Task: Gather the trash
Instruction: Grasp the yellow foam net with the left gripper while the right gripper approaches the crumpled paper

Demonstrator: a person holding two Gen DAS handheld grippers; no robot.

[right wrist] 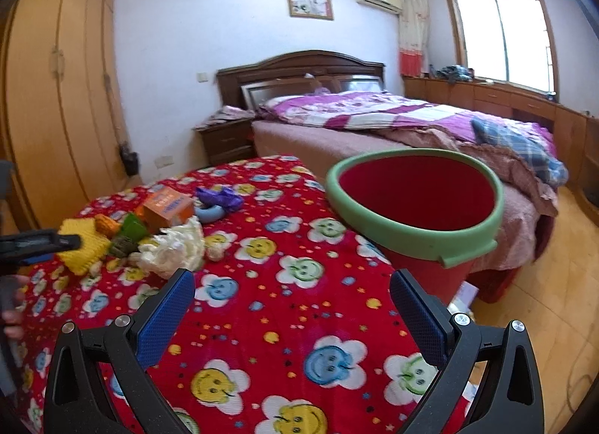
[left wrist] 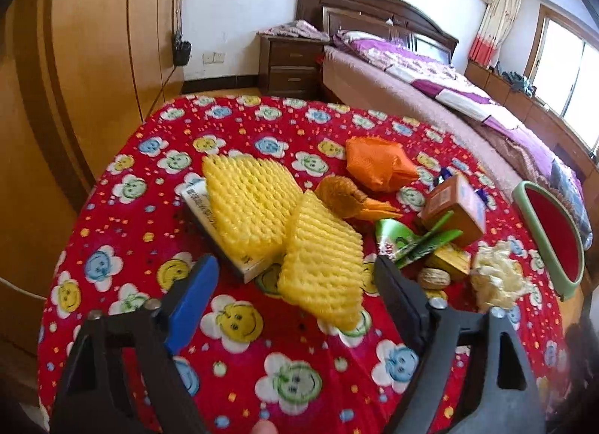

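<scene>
Trash lies on a table with a red flowered cloth [left wrist: 262, 378]. My left gripper [left wrist: 295, 276] is open, its fingers on either side of a yellow foam net [left wrist: 322, 265]. A second yellow foam net [left wrist: 247, 213] lies on a flat box behind it. An orange wrapper [left wrist: 378, 162], an orange box [left wrist: 455, 205], green wrappers [left wrist: 411, 241], a walnut [left wrist: 434, 278] and a white crumpled tissue [left wrist: 494, 276] lie to the right. My right gripper [right wrist: 292, 288] is open and empty above the cloth, left of the red bin with a green rim [right wrist: 415, 224]. The tissue [right wrist: 174, 250] also shows in the right wrist view.
The bin [left wrist: 550, 239] stands off the table's right edge. A bed [right wrist: 393, 123] is behind the table, a wooden wardrobe [left wrist: 75, 59] to the left, a nightstand [left wrist: 292, 63] by the wall. A purple wrapper [right wrist: 221, 198] lies at the far side of the table.
</scene>
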